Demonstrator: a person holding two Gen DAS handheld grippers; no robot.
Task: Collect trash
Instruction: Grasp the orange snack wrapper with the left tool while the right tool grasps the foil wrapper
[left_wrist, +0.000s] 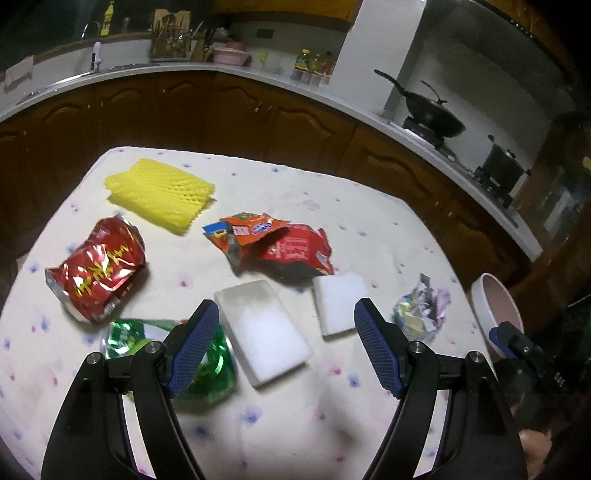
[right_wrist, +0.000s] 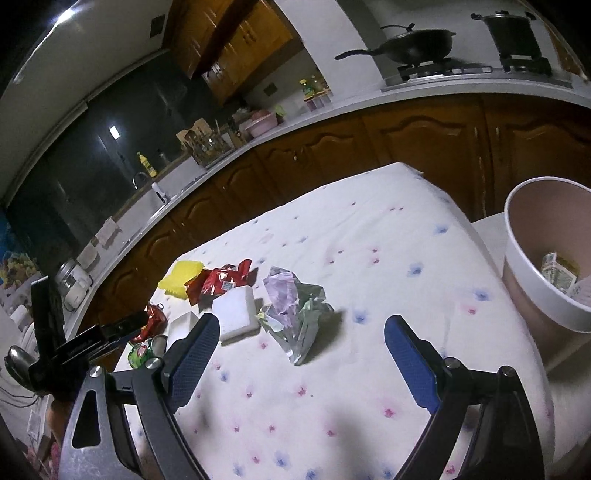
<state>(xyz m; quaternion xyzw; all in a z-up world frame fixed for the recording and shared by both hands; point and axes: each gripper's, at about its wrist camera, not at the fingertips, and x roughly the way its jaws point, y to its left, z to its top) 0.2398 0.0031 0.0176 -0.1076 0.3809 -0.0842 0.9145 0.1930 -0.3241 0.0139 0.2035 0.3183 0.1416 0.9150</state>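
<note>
Trash lies on a floral tablecloth (left_wrist: 295, 424): a yellow foam net (left_wrist: 160, 192), a red foil bag (left_wrist: 98, 269), crumpled orange and red wrappers (left_wrist: 273, 247), a green wrapper (left_wrist: 214, 365), two white foam blocks (left_wrist: 262, 332) (left_wrist: 341, 304) and a crumpled silvery wrapper (left_wrist: 421, 312) (right_wrist: 295, 314). My left gripper (left_wrist: 286, 314) hangs open over the nearer white block, nothing between its fingers. My right gripper (right_wrist: 301, 332) is open just short of the silvery wrapper. A pink bin (right_wrist: 517, 258) (left_wrist: 480, 306) stands at the table's right with some trash inside.
Brown kitchen cabinets (left_wrist: 258, 122) and a white counter run behind the table. A wok (left_wrist: 432, 110) and a pot (left_wrist: 504, 170) sit on the stove at the right. Sink, utensil rack and bottles stand on the far counter. The right gripper's tip (left_wrist: 517, 339) shows at the left wrist view's right edge.
</note>
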